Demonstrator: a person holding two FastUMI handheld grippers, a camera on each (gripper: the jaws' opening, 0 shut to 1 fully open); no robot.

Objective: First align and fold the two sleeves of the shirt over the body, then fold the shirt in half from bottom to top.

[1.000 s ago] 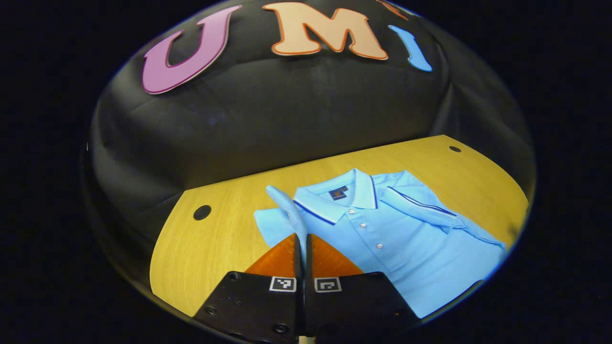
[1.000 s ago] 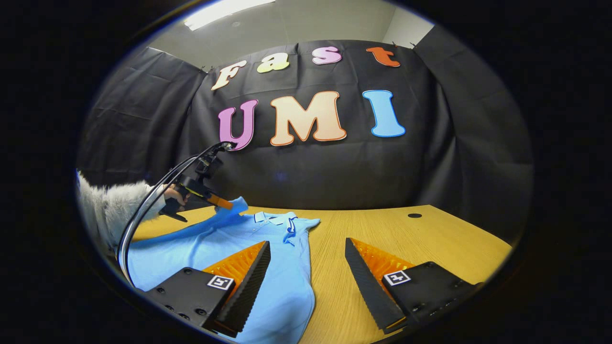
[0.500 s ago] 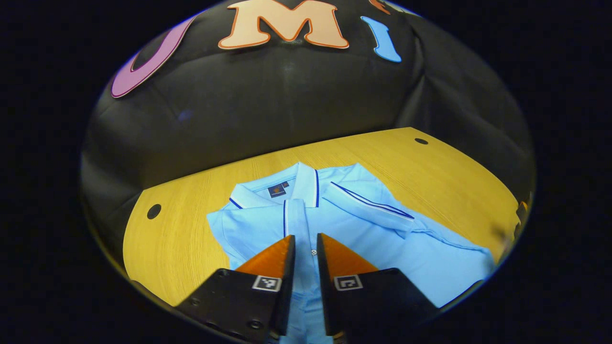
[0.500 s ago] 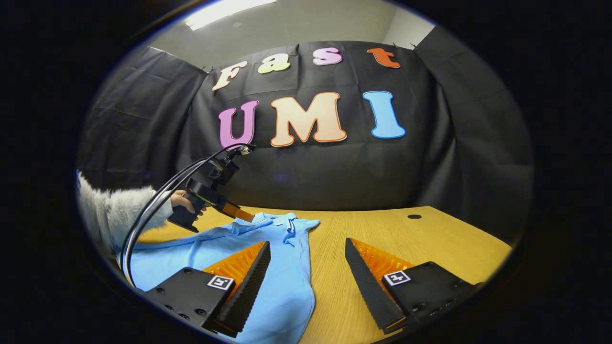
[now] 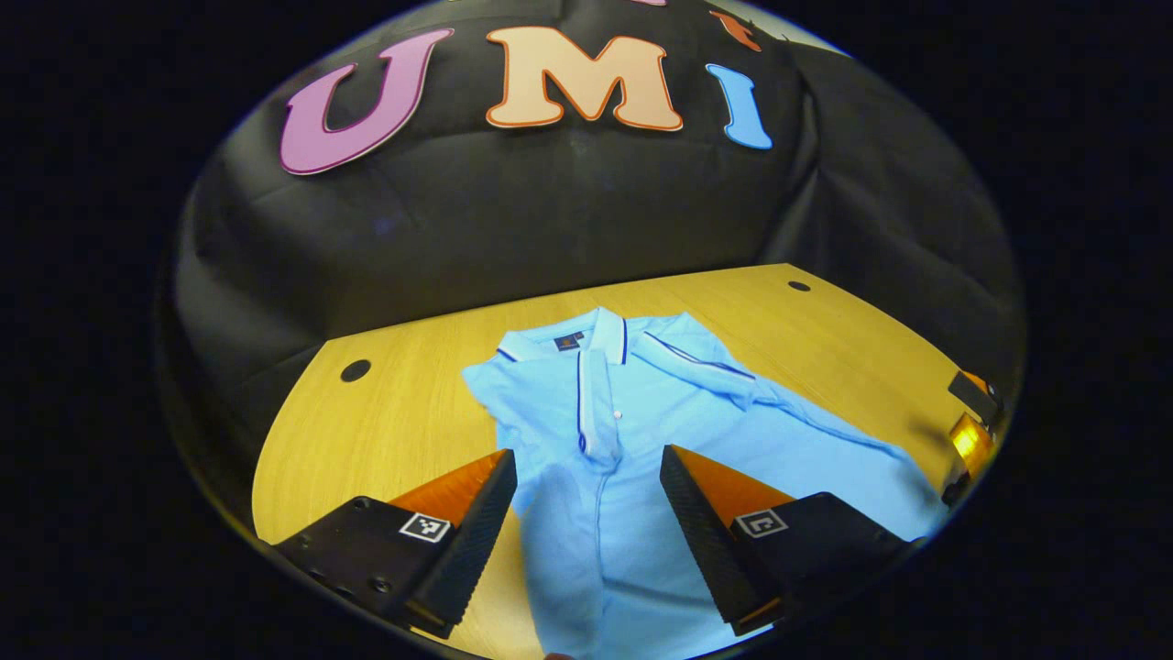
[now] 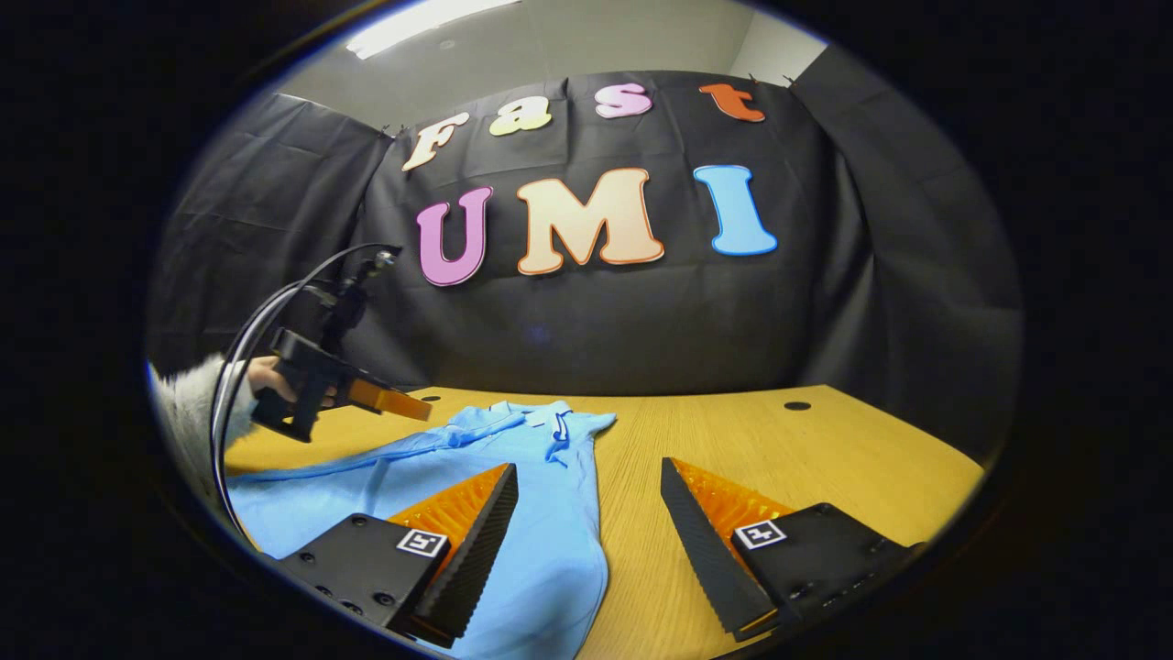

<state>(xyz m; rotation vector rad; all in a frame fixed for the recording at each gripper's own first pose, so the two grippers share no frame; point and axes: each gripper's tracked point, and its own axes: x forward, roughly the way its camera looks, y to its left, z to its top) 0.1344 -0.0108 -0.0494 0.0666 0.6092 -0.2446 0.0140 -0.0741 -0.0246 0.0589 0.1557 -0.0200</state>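
Observation:
A light blue polo shirt lies flat on the wooden table, collar toward the wall. One sleeve lies folded across the button placket; the other sleeve is folded over the chest beside it. My left gripper hovers open over the shirt's middle, nothing between its fingers. In the right gripper view the shirt spreads to the left, and my right gripper stands open above its near edge and the table. The left gripper hangs above the shirt's far side, held by a hand in a fuzzy white sleeve.
The table has round cable holes near its back corners, one also in the right gripper view. The black cloth wall rises right behind the table. Bare wood lies to the right of the shirt. The right gripper shows at the table's right edge.
My left gripper carried the sleeve over the chest, opened and let it go, then pulled back and rose. The sleeve now lies on the placket. The right gripper stayed put, open.

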